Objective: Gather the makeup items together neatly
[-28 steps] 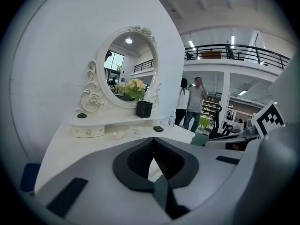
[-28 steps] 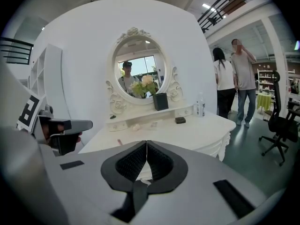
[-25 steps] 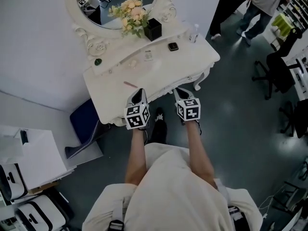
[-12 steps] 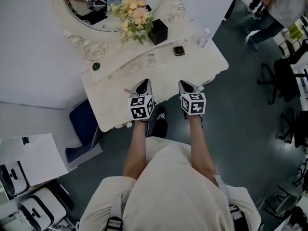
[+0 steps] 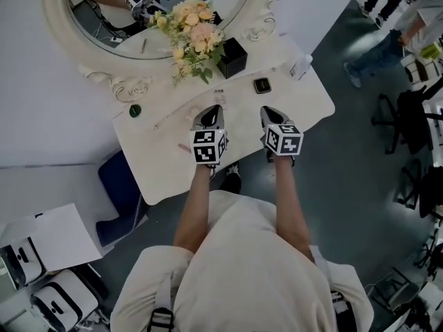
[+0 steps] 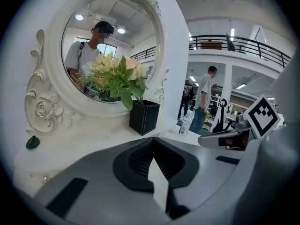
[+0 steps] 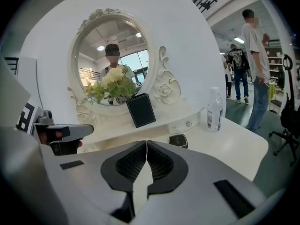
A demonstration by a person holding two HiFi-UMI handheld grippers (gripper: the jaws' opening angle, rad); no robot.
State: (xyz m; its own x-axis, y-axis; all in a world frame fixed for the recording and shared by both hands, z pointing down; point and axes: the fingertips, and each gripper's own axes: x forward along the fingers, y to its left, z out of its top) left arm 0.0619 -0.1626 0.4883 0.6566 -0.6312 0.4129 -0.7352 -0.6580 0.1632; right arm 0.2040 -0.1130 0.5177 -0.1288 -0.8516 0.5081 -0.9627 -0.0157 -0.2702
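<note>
The person is holding both grippers side by side over the near part of the white table [image 5: 304, 106], pointing them toward the oval mirror [image 5: 149, 12] at the far side. The left gripper [image 6: 151, 146] is keeping its jaws closed, pads meeting with nothing between them. The right gripper [image 7: 146, 149] is likewise showing its jaws pressed together and empty.

The makeup items are lying scattered across the table, well apart from one another. A black compact [image 5: 261, 85] is sitting just beyond the right gripper. A small clear jar [image 5: 219, 94] is standing just beyond the left gripper. A small dark green piece [image 5: 134, 110] is resting at the far left, near the mirror's carved frame. A thin pinkish stick [image 5: 183, 148] is peeking out just left of the left gripper's marker cube. A clear bottle [image 5: 300, 66] is standing at the far right of the table. A black square vase [image 5: 232, 57] of pale flowers is standing in front of the mirror, between the jar and the compact but farther back.
</note>
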